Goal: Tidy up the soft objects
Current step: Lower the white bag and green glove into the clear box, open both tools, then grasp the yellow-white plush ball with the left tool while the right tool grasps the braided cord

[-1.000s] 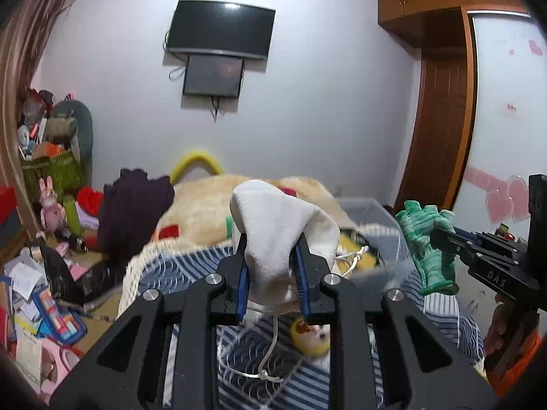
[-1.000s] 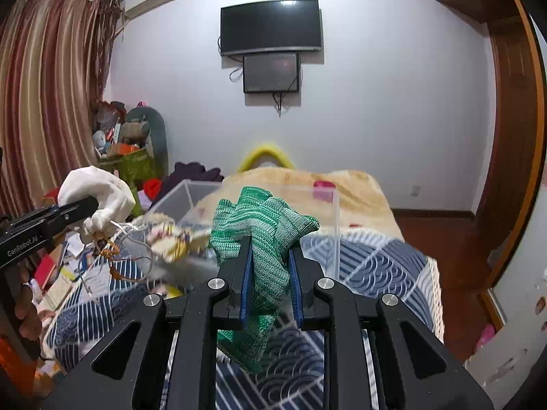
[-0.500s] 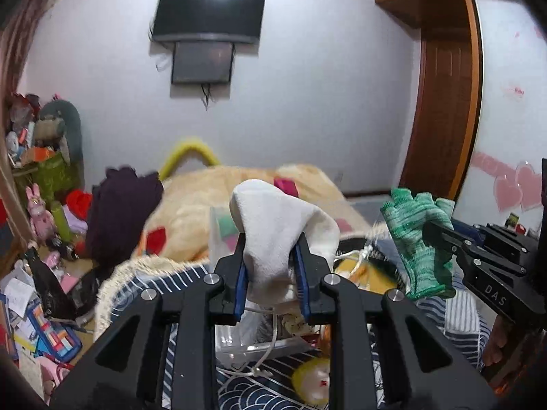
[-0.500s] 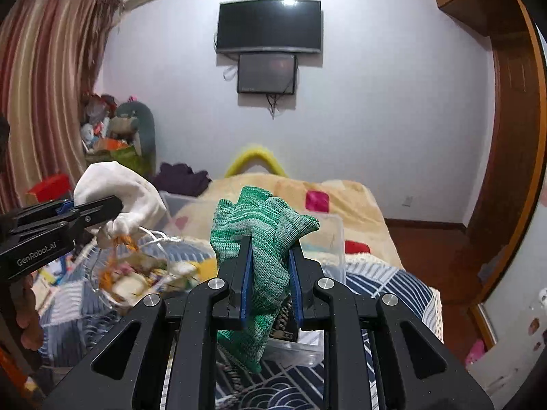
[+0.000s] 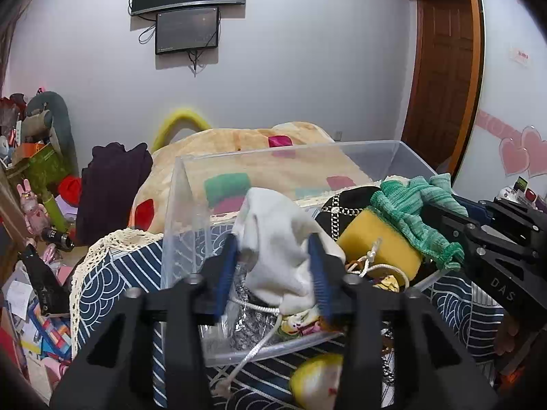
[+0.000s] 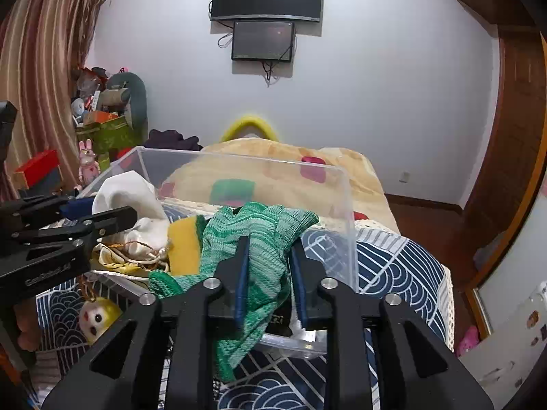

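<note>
A clear plastic bin point(image 5: 287, 157) stands on the bed, holding a yellow sponge point(image 5: 379, 242), a black patterned item point(image 5: 345, 201) and corded bits. My left gripper point(image 5: 275, 256) is shut on a white cloth pouch point(image 5: 277, 239) and holds it over the bin's near edge; it also shows in the right wrist view point(image 6: 133, 201). My right gripper point(image 6: 268, 266) is shut on a green knitted glove point(image 6: 256, 239) above the bin's right part; the glove hangs over the sponge in the left wrist view point(image 5: 410, 212).
The bin point(image 6: 345, 205) sits on a blue patterned bedspread point(image 6: 393, 266) before a tan blanket point(image 5: 239, 147). A yellow doll-faced toy point(image 6: 95, 314) lies on the bed in front of the bin. Cluttered toys and boxes point(image 5: 37, 171) stand at the left; a wooden door point(image 5: 441, 68) is at the right.
Both grippers have moved forward and down to the bin, carrying the pouch and the glove. The bin now fills the middle of both views. Both stay shut.
</note>
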Available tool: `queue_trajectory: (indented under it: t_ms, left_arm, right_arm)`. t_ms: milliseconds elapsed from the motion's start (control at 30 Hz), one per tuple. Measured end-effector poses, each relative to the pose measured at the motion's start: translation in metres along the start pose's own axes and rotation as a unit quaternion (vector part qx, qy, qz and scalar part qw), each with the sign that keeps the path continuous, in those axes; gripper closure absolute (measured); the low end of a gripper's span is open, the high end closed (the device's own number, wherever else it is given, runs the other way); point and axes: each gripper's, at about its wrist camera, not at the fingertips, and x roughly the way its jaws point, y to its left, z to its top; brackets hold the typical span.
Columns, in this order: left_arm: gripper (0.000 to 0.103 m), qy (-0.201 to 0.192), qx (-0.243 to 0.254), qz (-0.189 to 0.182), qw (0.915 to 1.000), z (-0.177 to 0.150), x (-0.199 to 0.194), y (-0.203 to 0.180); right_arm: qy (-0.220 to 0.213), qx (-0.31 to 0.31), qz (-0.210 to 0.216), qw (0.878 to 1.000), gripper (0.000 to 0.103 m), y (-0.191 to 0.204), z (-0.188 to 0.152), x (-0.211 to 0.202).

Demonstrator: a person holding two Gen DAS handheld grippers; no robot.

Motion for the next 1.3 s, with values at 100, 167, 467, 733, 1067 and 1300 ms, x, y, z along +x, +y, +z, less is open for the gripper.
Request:
queue_trajectory:
  t_ms: [100,167,467,733,1067,1300]
  left_arm:
    - [0.041,-0.004,-0.004,-0.007,1.0,0.002,-0.005,0.0]
    - [0.037,-0.009,-0.009,-0.008,0.9999,0.004,-0.011,0.0]
    - [0.01,-0.04,-0.009,-0.005,0.9991,0.006,-0.044,-0.007]
    - [0.001,-0.062,-0.018,-0.001,0.9979,0.0,-0.077,-0.009]
    - [0.0,-0.04,0.001,-0.01,0.9991,-0.035,-0.083,-0.019]
    - [0.0,0.012,-0.007,-0.012,0.9998,-0.062,-0.054,-0.018]
  right_arm:
    - [0.003,0.004,-0.004,1.0,0.068,-0.003,0.003,0.001]
    - [0.001,0.007,-0.006,1.0,0.063,-0.004,0.003,-0.003]
    - [-0.032,0.016,-0.003,0.999,0.042,-0.006,0.005,-0.036]
    - [-0.054,0.01,0.002,0.998,0.041,-0.001,0.0,-0.063]
    - [-0.012,0.007,0.013,1.0,0.04,0.008,-0.029,-0.057]
    - [0.043,0.013,0.037,0.998,0.041,0.012,-0.055,-0.037]
